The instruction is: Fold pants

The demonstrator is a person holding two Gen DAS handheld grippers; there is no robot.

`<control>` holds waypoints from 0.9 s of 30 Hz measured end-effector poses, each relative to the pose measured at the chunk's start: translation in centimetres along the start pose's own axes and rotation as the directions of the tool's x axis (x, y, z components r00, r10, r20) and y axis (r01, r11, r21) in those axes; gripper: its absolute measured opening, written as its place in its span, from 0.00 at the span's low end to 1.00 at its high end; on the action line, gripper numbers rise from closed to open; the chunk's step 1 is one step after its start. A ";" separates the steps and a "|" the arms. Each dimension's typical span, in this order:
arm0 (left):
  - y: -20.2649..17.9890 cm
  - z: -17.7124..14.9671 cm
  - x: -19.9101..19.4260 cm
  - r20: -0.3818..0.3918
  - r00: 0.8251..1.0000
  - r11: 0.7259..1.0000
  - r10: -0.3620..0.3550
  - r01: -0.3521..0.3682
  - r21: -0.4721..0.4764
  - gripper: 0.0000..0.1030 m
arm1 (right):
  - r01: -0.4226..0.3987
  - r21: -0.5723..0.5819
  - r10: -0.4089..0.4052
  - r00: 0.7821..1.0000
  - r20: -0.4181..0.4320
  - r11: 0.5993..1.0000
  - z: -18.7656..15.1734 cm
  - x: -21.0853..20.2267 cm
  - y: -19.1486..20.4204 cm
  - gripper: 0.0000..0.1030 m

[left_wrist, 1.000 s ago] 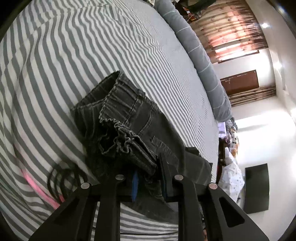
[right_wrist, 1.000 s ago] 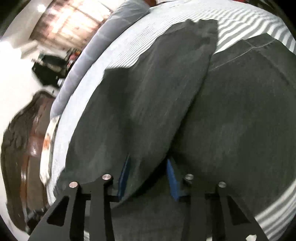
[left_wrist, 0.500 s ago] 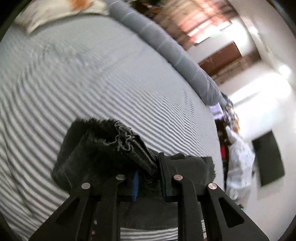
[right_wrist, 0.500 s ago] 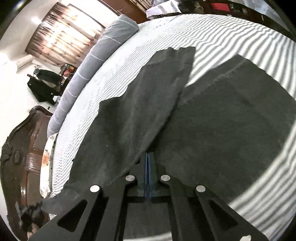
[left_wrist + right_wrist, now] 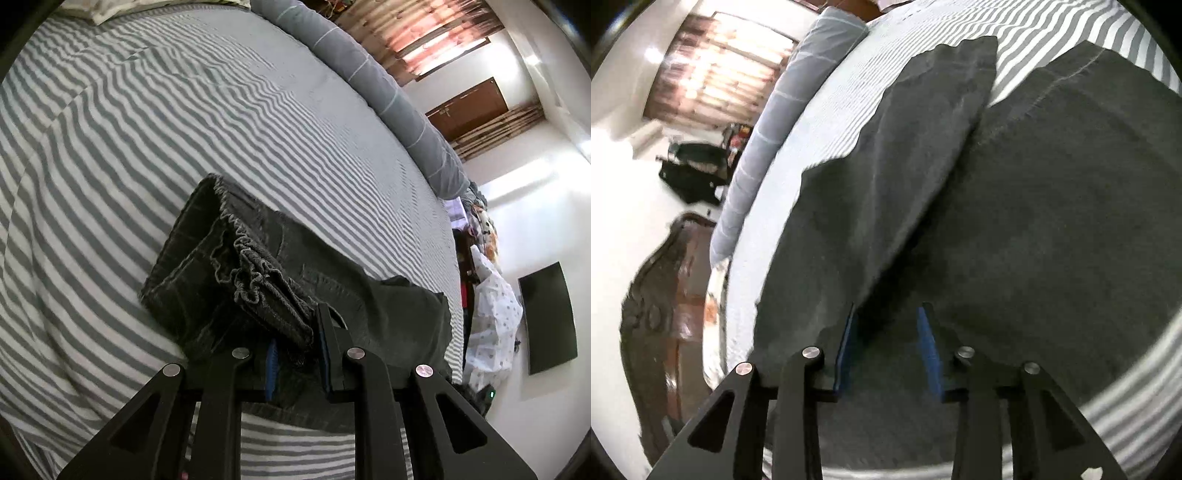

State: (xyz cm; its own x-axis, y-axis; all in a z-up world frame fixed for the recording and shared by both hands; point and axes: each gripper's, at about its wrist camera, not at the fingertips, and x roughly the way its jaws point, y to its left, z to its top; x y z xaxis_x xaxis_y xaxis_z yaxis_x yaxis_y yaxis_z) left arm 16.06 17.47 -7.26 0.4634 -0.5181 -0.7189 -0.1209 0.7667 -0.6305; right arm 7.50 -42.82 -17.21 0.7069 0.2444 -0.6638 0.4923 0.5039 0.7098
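Note:
Dark grey jeans [image 5: 258, 273] lie on the grey-and-white striped bed [image 5: 184, 122]. In the left wrist view their elastic waistband end is bunched up. My left gripper [image 5: 295, 354] is shut on the waistband of the jeans, which fills the gap between the blue pads. In the right wrist view the two legs of the jeans [image 5: 1034, 206] spread out flat, one leg [image 5: 905, 155] angled off to the left. My right gripper [image 5: 886, 347] is open just above the cloth where the legs meet, with nothing between its pads.
A long grey bolster [image 5: 369, 81] runs along the far edge of the bed and shows in the right wrist view [image 5: 783, 103] too. A dark wooden headboard [image 5: 657, 314] stands at the left. A black TV [image 5: 546, 317] hangs on the wall.
My right gripper, shut on the cloth half a second ago, has opened and let go. My left gripper keeps its grip and has swung, with the waistband end now lying lower on the bed.

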 end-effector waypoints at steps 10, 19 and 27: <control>1.7 -0.7 1.4 -0.032 0.998 0.998 0.055 -0.056 -0.030 0.18 | 0.090 -0.034 -0.090 0.996 0.019 0.995 4.5 3.7 1.0 0.04; 1.4 -0.2 1.2 -0.045 0.996 0.997 0.075 -0.074 0.025 0.18 | 0.264 -0.240 -0.238 0.962 0.134 0.934 -0.4 -2.3 2.7 0.02; 4.5 -1.1 2.9 -0.121 0.983 0.988 0.138 -0.129 0.083 0.18 | 0.328 -0.230 -0.308 0.944 0.120 0.916 -4.2 -3.4 0.6 0.02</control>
State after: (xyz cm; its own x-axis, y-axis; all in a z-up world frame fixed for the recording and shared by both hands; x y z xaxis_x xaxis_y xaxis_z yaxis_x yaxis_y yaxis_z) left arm 15.88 19.01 -12.46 0.3323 -0.4494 -0.8292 -0.1059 0.8559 -0.5062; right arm 3.27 -39.87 -15.58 0.5763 -0.0237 -0.8169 0.5659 0.7328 0.3780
